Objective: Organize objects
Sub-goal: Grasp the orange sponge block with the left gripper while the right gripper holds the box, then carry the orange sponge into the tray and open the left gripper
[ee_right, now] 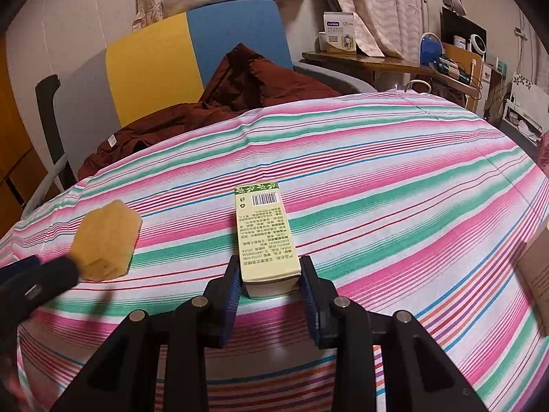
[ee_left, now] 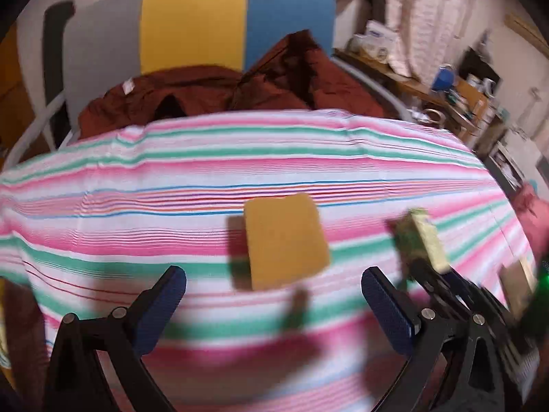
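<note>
**Carton pinched at right; sponge loose at left**

Left wrist view is motion-blurred; detail there is poor. Right gripper (ee_right: 271,274) pinches the near end of a pale yellow rectangular cardboard carton (ee_right: 264,233) with barcode; long axis points away, over the striped cloth-covered surface (ee_right: 394,206). Left gripper (ee_left: 274,292) is spread wide, nothing between. Orange-yellow rectangular foam sponge (ee_left: 284,240) lies on the cloth just ahead.

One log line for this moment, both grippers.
left gripper: open, above yellow sponge | right gripper: shut on cream box | surface: striped cloth
</note>
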{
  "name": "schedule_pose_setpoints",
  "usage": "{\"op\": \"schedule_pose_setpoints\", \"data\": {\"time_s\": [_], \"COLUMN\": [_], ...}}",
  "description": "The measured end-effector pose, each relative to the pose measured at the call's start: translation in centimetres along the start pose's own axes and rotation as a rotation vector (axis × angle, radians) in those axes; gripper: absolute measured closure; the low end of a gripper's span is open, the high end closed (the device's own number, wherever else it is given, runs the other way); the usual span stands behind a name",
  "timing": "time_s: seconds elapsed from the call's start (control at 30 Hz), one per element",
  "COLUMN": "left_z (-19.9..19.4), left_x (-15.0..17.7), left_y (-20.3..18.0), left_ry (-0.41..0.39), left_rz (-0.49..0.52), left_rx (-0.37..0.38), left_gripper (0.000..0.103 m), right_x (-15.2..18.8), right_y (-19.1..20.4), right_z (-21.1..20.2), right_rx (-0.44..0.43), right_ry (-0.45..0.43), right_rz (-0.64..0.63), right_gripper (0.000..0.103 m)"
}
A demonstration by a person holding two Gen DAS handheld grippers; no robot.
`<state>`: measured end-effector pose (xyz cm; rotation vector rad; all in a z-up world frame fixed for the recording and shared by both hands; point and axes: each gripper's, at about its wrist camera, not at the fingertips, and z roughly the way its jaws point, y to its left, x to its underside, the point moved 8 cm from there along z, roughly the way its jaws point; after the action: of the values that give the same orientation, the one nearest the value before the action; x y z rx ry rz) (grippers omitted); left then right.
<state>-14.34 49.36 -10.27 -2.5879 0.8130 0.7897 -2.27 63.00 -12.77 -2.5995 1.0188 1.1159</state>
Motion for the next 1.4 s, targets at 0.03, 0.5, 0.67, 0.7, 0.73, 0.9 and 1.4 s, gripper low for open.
{"op": "schedule_pose_setpoints", "data": {"time_s": [0.03, 0.5, 0.67, 0.7, 0.73, 0.9, 1.4], "left_z": [0.8, 2.0, 0.1, -0.3, -0.8, -3.1, -12.2], "left_x": [0.0, 0.4, 1.8, 2.1, 2.5, 5.4, 10.3], "left_y": [0.3, -1.5, -0.2, 0.0, 0.3, 1.4, 4.2], "left_ry": [0.016, -0.076, -0.107, -0.112, -0.114, -0.102, -0.17], "left_rz": [-0.012, 0.141, 0.107, 0.1, 0.091, 0.045, -0.049], "left_rx": [-0.022, 0.002, -0.019, -0.021, -0.024, -0.007, 0.071], "left_gripper": [0.0, 0.048, 0.048, 0.048, 0.048, 0.048, 0.048], "right_x": [0.0, 0.3, 0.2, 0.2, 0.2, 0.1, -0.4], "right_y": [-0.2, -0.1, -0.1, 0.0, 0.0, 0.2, 3.9], "right_z": [0.2, 0.2, 0.2, 0.1, 0.0, -0.5, -2.9], "right_rx": [0.008, 0.043, 0.056, 0.057, 0.054, 0.064, 0.088], "right_ry": [0.005, -0.013, -0.017, -0.02, -0.024, -0.051, -0.166], "right_rz": [0.007, -0.014, -0.022, -0.024, -0.025, -0.036, -0.215], "right_gripper": [0.071, 0.072, 0.072, 0.072, 0.072, 0.072, 0.072]}}
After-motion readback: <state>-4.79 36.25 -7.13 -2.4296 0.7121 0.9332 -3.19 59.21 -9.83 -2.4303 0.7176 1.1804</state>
